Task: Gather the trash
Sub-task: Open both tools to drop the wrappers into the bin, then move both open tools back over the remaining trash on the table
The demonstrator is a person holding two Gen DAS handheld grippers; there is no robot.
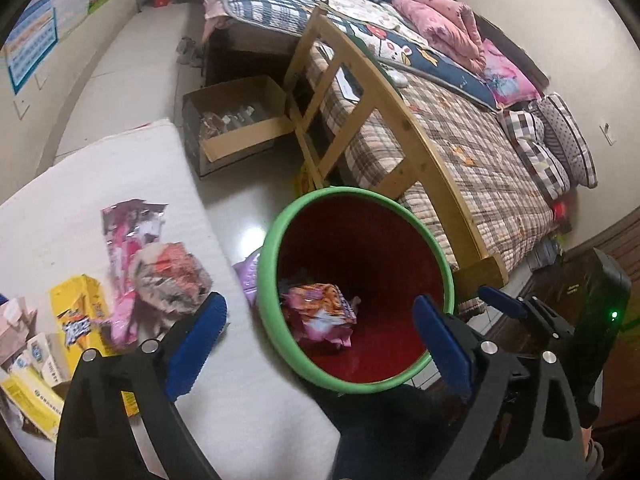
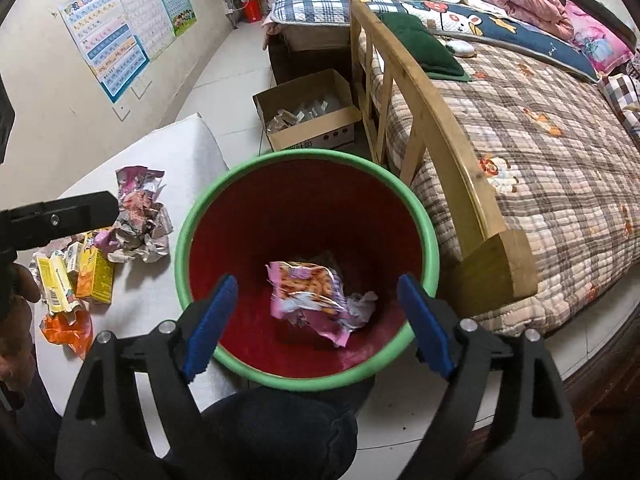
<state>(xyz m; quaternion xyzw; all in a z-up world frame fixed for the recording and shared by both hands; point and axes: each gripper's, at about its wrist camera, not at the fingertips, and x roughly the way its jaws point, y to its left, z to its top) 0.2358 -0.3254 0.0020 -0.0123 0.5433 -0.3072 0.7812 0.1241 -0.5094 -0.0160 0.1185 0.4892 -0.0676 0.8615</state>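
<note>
A red bin with a green rim (image 1: 280, 332) (image 2: 182, 240) stands on the floor beside a white table (image 1: 260, 420) (image 2: 176, 148). A pink snack wrapper (image 1: 320, 312) (image 2: 308, 296) lies inside it. My left gripper (image 1: 320, 328) is open and empty over the bin's near rim. My right gripper (image 2: 316, 320) is open and empty above the bin; it also shows in the left wrist view (image 1: 520, 304). On the table lie a crumpled paper ball (image 1: 172, 278) (image 2: 140, 236), a torn pink wrapper (image 1: 128, 232) (image 2: 138, 178), yellow cartons (image 1: 80, 320) (image 2: 94, 272) and an orange wrapper (image 2: 66, 330).
A wooden bed frame (image 1: 380, 92) (image 2: 440, 120) with plaid bedding stands right of the bin. An open cardboard box (image 1: 236, 120) (image 2: 312, 116) sits on the floor behind. A purple wrapper (image 1: 248, 276) lies on the floor between table and bin.
</note>
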